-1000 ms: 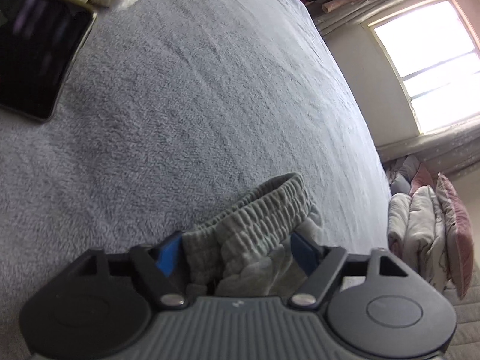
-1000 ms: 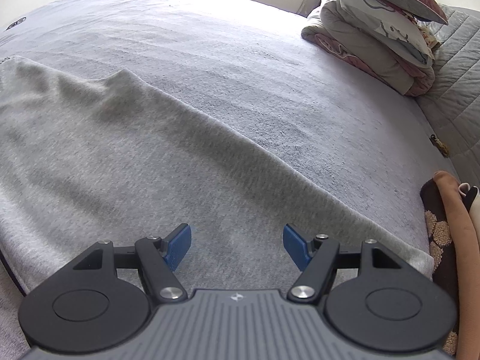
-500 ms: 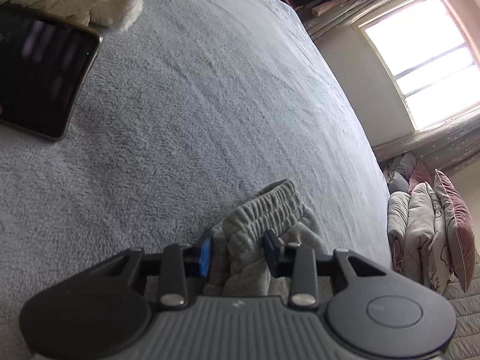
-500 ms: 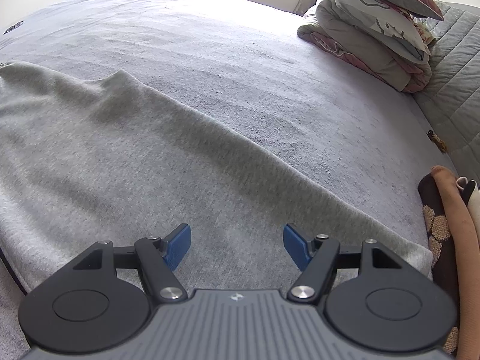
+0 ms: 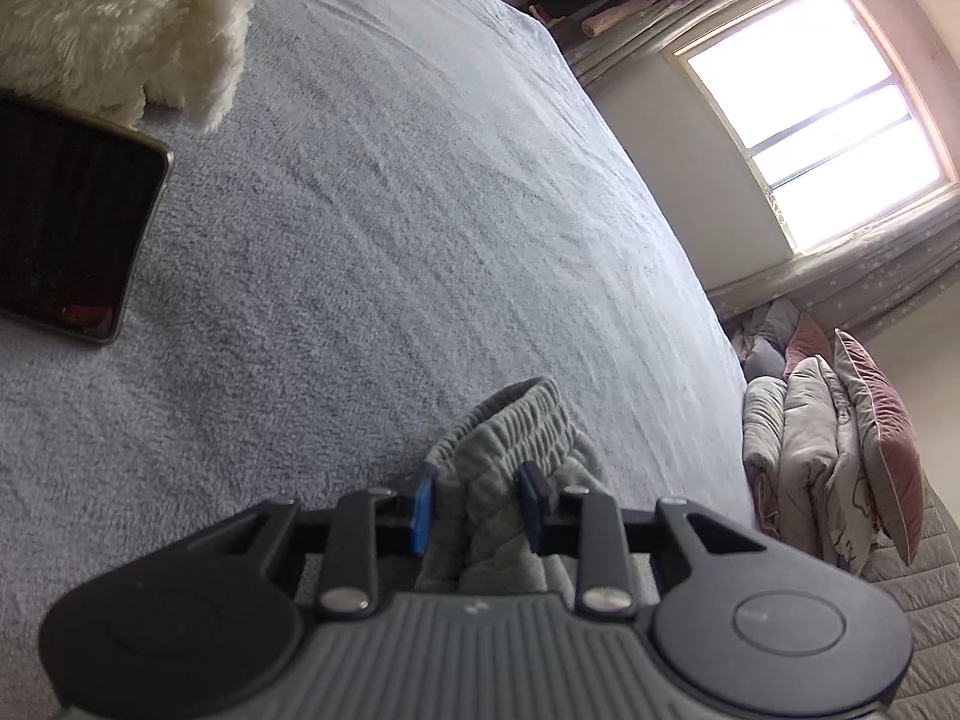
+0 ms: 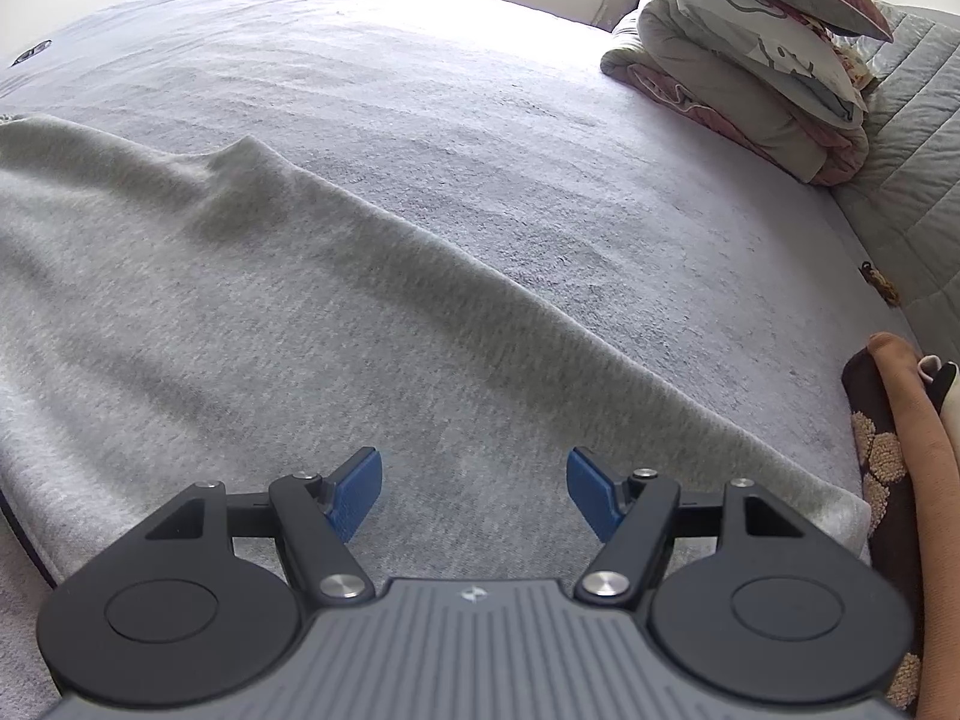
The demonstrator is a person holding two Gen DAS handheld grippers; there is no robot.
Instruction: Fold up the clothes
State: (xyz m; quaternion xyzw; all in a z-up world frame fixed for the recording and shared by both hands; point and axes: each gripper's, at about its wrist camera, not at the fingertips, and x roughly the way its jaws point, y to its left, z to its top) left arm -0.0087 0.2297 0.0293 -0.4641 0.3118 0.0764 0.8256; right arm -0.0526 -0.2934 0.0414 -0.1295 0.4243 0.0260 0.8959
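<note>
Elastic waistband of grey fleece sweatpants (image 5: 510, 438) bunched between closing left gripper (image 5: 477, 501) pads; right gripper (image 6: 474, 495) wide, empty, over the garment spread on grey bed blanket (image 6: 480, 120).

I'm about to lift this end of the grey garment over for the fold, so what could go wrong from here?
1. The left gripper is closing on a thick bunch of the ribbed waistband; the wad may slip out, or only some layers may lift.
2. The right gripper hangs open over the flat grey garment, holding nothing, so that end could drag or skew.
3. The tablet and the fluffy white toy lie on the bed; swung cloth might land on them.
</note>
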